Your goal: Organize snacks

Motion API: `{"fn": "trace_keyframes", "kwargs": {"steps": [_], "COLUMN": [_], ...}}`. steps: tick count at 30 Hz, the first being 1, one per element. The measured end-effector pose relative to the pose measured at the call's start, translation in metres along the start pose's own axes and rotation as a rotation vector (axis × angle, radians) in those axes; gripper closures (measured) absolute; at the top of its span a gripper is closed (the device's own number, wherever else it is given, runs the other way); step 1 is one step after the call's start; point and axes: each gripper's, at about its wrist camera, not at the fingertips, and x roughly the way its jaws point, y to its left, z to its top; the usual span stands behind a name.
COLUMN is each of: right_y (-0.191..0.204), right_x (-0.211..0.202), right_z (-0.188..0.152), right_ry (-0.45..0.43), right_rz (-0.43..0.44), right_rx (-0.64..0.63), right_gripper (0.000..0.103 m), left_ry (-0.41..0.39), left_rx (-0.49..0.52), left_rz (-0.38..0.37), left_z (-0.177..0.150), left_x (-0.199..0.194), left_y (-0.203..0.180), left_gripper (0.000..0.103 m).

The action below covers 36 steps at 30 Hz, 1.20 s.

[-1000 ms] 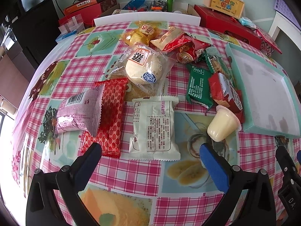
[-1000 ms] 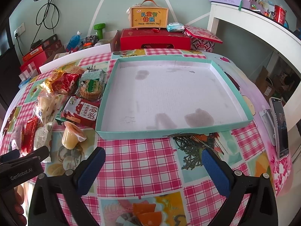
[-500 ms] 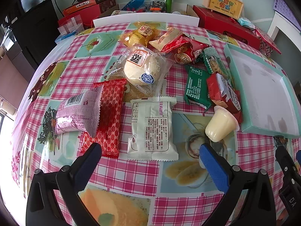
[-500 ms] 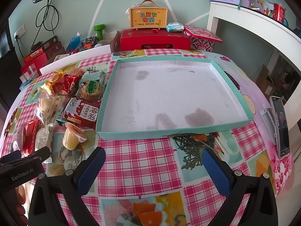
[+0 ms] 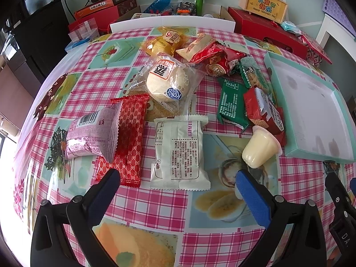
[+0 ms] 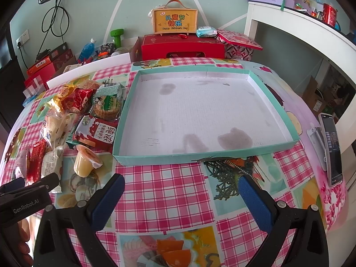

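Several wrapped snacks lie on the checked tablecloth: a white packet (image 5: pixel 179 151), a red packet (image 5: pixel 128 138), a pink packet (image 5: pixel 92 134), a bun in clear wrap (image 5: pixel 168 82), a green packet (image 5: pixel 231 104) and a tipped jelly cup (image 5: pixel 260 148). My left gripper (image 5: pixel 178 180) is open and empty just in front of the white packet. A shallow teal-rimmed tray (image 6: pixel 200 155) sits empty to the right of the pile. My right gripper (image 6: pixel 180 187) is open and empty just before the tray's near rim. The jelly cup also shows in the right wrist view (image 6: pixel 85 161).
A phone on a stand (image 6: pixel 332 149) is at the table's right edge. Red gift boxes (image 6: pixel 182 46), a yellow case (image 6: pixel 175 20), a green dumbbell (image 6: pixel 117 36) and bottles stand behind the table. A white shelf (image 6: pixel 300 29) is at the far right.
The left gripper has shifted slightly left and forward toward the snacks. The right gripper has barely moved. Both jaws stay open.
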Motion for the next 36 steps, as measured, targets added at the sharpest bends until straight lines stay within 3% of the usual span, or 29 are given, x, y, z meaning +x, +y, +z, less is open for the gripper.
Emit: {"fn": "trace_keyframes", "kwargs": {"steps": [23,29,36], "right_y": [0.006,0.025,0.062], "right_x": [-0.001,-0.003,0.001], "right_z": [0.0,0.003,0.011], "right_ry": [-0.003,-0.02,-0.022], "right_rz": [0.015,0.091,0.237], "right_rx": [-0.014,-0.043,-0.108], "right_gripper": [0.0,0.0,0.0], "left_ry": [-0.003,-0.023,-0.035], "left_rx": [-0.005,-0.057,-0.139], "left_rz": [0.009,0.061,0.095], "left_z": [-0.001,0.004,0.007], "left_x": [0.0,-0.004,-0.007], "left_y": [0.001,0.019,0.058], "left_gripper": [0.0,0.0,0.0]}}
